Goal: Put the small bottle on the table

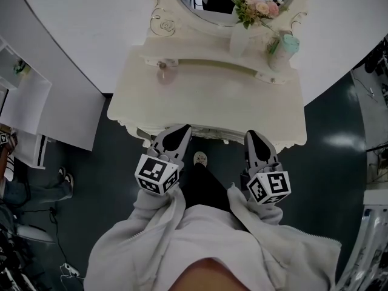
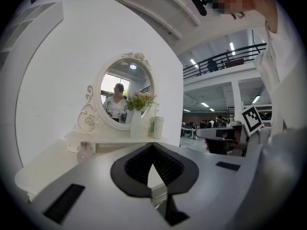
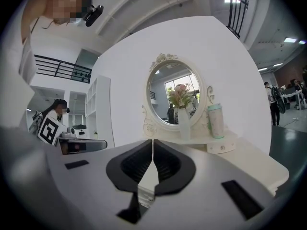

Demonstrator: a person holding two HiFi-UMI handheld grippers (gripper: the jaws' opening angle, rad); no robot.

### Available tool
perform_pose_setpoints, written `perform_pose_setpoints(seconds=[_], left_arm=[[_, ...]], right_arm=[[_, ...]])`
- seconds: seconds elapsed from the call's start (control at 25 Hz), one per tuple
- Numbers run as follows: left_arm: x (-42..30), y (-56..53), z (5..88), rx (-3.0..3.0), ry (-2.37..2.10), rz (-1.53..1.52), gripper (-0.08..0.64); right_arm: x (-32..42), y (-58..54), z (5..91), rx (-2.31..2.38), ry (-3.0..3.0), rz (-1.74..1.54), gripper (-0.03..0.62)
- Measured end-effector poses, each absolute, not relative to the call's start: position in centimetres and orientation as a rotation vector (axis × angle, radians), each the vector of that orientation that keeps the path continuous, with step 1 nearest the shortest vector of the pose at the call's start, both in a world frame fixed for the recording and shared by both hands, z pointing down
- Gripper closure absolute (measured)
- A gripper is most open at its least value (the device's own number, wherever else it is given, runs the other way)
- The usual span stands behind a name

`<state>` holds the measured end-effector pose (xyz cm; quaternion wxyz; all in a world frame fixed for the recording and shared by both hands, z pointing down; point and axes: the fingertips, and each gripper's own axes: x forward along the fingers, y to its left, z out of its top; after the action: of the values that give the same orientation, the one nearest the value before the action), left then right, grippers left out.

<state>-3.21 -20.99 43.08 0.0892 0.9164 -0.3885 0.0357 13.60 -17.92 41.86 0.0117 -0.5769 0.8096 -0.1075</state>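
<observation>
Looks down on a cream dressing table (image 1: 206, 102) with an oval mirror (image 1: 203, 5). Shows the small bottle (image 1: 162, 73) upright on the tabletop at back left, just in front of the raised shelf, well apart from both grippers. Finds the left gripper (image 1: 182, 129) and right gripper (image 1: 253, 135) side by side at the near edge, jaws pressed together on nothing. Includes a vase of flowers (image 1: 241, 40) and a mint tumbler (image 1: 284, 50) at back right.

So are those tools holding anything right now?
No, nothing is held. The left tool and the right tool are both shut and empty. The small bottle stands untouched on the table.
</observation>
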Motion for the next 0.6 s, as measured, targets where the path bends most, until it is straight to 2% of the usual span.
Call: perform_pose_setpoints(seconds=[0.6], left_arm=[[-2.97, -21.15, 43.53, 2.722, -1.143, 0.112, 0.545]], right_arm=[[13.23, -18.40, 42.34, -1.799, 2.543, -0.362, 0.555]])
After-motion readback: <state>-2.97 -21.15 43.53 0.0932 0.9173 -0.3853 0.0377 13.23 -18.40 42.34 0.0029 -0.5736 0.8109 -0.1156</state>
